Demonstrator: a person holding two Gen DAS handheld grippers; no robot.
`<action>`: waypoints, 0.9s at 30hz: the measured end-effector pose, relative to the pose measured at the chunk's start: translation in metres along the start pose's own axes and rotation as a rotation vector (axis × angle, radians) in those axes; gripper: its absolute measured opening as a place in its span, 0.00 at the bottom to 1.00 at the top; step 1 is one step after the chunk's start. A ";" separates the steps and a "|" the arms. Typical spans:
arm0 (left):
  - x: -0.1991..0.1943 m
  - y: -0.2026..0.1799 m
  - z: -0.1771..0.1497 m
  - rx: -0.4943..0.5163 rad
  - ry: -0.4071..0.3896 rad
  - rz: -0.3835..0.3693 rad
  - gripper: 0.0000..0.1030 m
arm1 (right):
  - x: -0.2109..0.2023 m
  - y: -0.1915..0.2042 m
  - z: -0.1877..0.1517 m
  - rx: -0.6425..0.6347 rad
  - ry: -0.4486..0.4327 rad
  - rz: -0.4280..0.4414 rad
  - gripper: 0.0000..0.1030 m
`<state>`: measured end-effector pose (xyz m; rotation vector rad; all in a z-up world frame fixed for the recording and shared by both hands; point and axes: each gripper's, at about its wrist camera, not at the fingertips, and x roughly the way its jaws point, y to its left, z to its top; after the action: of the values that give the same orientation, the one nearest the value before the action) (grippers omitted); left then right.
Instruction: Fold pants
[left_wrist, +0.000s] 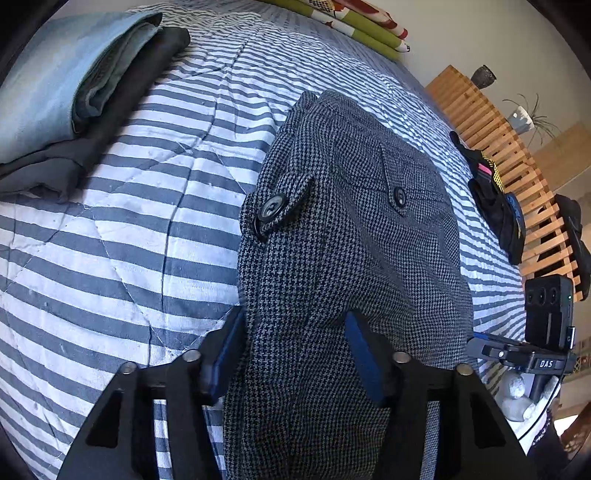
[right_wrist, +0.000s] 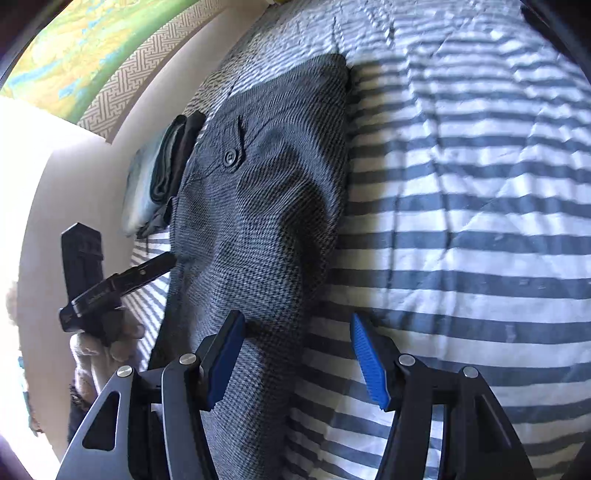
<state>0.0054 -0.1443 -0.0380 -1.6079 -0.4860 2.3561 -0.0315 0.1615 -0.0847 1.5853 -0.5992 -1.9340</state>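
Note:
Grey houndstooth pants (left_wrist: 332, 221) lie lengthwise on a blue-and-white striped bedspread (left_wrist: 129, 240), with a buttoned tab and a buttoned pocket flap facing up. My left gripper (left_wrist: 295, 354) is open, its blue pads spread to either side of a raised fold at the pants' near end. In the right wrist view the same pants (right_wrist: 258, 192) run away from me. My right gripper (right_wrist: 297, 354) is also open; its left pad rests on the cloth and its right pad is over the bedspread (right_wrist: 461, 240). The left gripper (right_wrist: 162, 264) shows there at the pants' left edge, held by a gloved hand (right_wrist: 96, 347).
A folded stack of light blue and dark grey clothes (left_wrist: 74, 92) sits at the far left of the bed, beside the pants (right_wrist: 159, 173). Dark garments (left_wrist: 495, 206) lie along the bed's right edge by a wooden slatted frame (left_wrist: 498, 147). A potted plant (left_wrist: 524, 118) stands beyond.

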 end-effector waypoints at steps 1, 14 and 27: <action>0.001 -0.001 -0.001 0.014 -0.004 0.013 0.42 | 0.001 0.001 0.000 -0.004 -0.013 0.012 0.54; -0.070 -0.018 -0.019 -0.026 -0.166 -0.166 0.08 | -0.039 0.042 -0.016 -0.098 -0.123 0.110 0.10; -0.217 -0.101 -0.110 0.021 -0.349 -0.442 0.08 | -0.205 0.098 -0.095 -0.251 -0.403 0.152 0.07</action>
<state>0.1882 -0.1209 0.1508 -0.9503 -0.7899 2.2773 0.1042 0.2276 0.1096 0.9759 -0.5881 -2.1284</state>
